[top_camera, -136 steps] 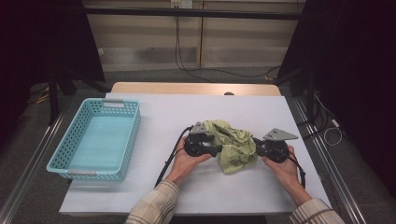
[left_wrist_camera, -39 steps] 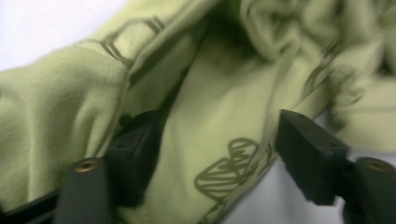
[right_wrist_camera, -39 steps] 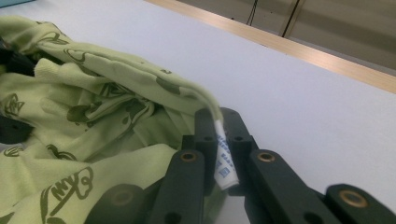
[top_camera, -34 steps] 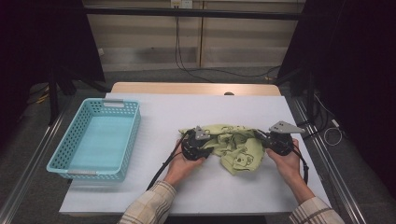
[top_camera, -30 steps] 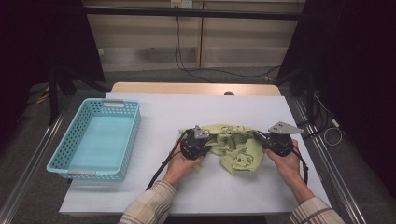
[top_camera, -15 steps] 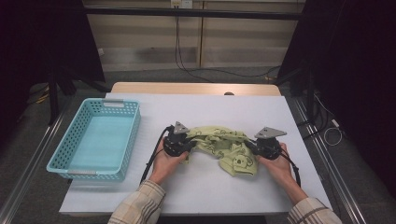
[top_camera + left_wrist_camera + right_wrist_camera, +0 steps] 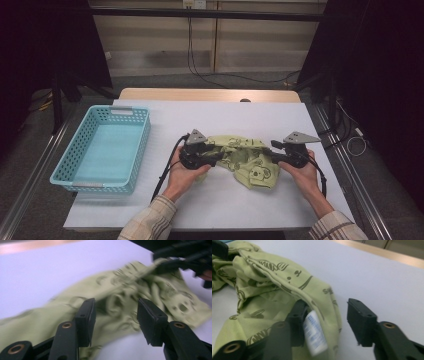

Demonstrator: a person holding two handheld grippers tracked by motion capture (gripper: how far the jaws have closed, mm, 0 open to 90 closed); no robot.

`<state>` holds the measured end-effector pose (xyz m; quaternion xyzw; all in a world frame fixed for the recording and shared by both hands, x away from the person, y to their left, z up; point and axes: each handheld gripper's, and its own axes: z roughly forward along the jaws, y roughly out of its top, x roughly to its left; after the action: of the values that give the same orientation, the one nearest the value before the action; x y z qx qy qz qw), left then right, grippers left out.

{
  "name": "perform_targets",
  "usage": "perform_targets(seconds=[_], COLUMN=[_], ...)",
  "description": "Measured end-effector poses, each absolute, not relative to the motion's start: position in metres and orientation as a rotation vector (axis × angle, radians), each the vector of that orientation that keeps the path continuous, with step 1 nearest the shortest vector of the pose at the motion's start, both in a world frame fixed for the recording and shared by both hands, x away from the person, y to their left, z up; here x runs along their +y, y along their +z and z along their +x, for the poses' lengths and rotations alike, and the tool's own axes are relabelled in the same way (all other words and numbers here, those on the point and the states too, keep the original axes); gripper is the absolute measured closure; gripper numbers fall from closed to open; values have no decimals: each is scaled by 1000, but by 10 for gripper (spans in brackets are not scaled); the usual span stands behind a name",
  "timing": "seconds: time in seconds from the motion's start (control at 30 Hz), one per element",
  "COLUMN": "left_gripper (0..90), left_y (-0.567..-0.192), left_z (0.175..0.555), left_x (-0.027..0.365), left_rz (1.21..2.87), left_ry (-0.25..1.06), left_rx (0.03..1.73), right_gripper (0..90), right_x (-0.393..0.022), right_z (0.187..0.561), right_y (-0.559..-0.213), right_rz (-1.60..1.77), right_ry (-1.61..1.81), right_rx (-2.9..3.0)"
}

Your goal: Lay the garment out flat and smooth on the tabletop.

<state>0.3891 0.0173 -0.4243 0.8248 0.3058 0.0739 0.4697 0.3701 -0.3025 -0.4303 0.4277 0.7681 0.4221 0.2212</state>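
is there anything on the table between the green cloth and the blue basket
Nothing visible. The green cloth lies between the left gripper and the right gripper, whose jaws have just been opening around its edges. Bare white table separates it from the blue basket to the left.

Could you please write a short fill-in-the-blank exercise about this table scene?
1. The printed garment between the two claws is light ____ in colour.
2. The turquoise basket holds ____.
3. The jaws of the right claw stand ____, with a white care label beside one of them.
4. In the high view the basket stands on the ____ side of the table.

Missing words: green; nothing; open; left
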Motion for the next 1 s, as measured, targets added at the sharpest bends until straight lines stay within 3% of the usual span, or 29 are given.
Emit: perform_targets(seconds=[0.17, 0.27, 0.37, 0.4, 0.47, 0.5, 0.53, 0.57, 0.6, 0.7, 1.0], left_gripper=[377, 321, 267, 267, 310, 507, 593, 593, 774, 815, 822], left_y=[-441, -444, -449, -451, -454, -454, -454, -452, -451, -444, -429], left_z=[394, 397, 405, 405, 404, 404, 404, 406, 406, 408, 410], left_x=[13, 15, 21, 21, 16, 18, 18, 20, 23, 33, 46], left_rz=[2118, 2143, 2145, 2160, 2189, 2177, 2177, 2171, 2147, 2073, 1974], left_ry=[223, 311, 239, 263, 345, 346, 346, 341, 347, 346, 292], left_rx=[775, 769, 825, 811, 810, 821, 821, 834, 844, 881, 886], right_gripper=[391, 381, 388, 431, 516, 613, 613, 655, 715, 751, 768], right_x=[-296, -299, -300, -299, -296, -293, -293, -293, -293, -292, -264], right_z=[378, 383, 385, 386, 387, 385, 385, 384, 382, 377, 353], right_y=[-437, -441, -447, -448, -449, -448, -448, -446, -444, -442, -440], right_rz=[1180, 1215, 1244, 1262, 1258, 1239, 1239, 1221, 1216, 1230, 1172], right_ry=[1120, 1107, 1111, 1115, 1129, 1107, 1107, 1098, 1102, 1149, 1249], right_rx=[2168, 2188, 2222, 2240, 2283, 2300, 2300, 2312, 2318, 2343, 2434])
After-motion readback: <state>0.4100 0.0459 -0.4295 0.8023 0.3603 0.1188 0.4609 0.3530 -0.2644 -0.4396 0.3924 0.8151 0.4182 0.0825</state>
